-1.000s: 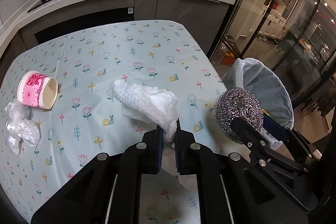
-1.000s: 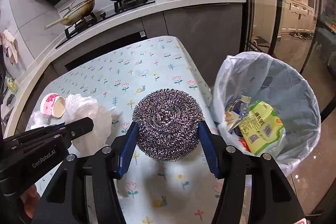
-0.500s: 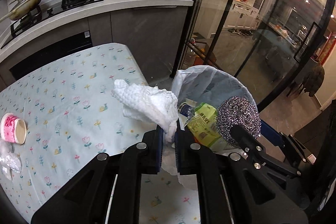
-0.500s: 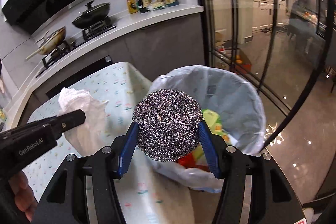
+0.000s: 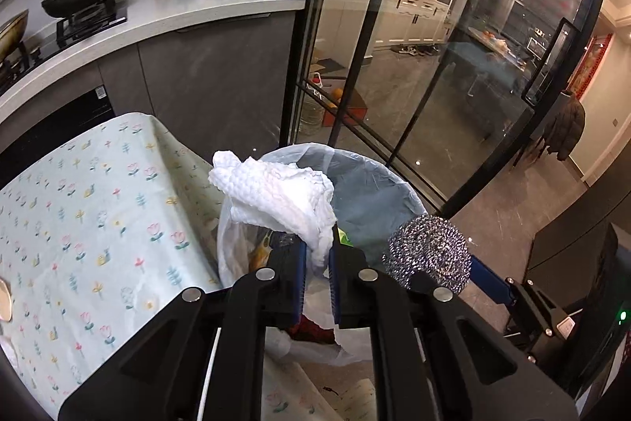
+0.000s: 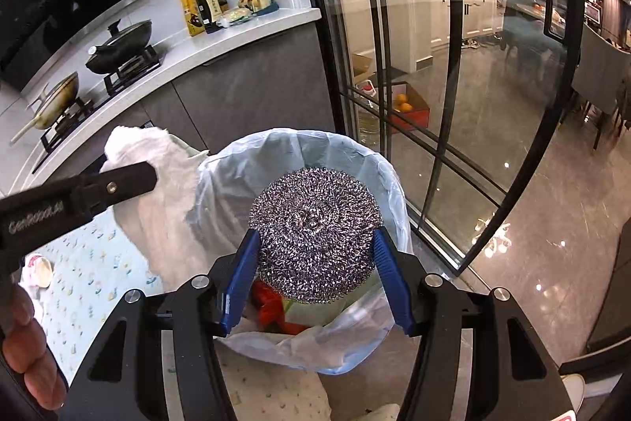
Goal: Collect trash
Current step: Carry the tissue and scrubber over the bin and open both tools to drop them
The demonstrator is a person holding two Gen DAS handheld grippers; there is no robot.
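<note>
Two loads over our lined bin point(image 6: 394, 192): left tongs point(image 5: 315, 263) pinching the paper towel point(image 5: 276, 196), right tongs point(image 6: 315, 263) clamping the steel scourer point(image 6: 315, 231).

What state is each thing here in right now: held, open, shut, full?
Left gripper: shut on the white cloth.
White cloth: crumpled, held over the bin.
Right gripper: shut on the steel scourer.
Steel scourer: held above the bin.
Trash bin: open, bag-lined, partly filled.
Black pot: lidded, on the stove.
</note>
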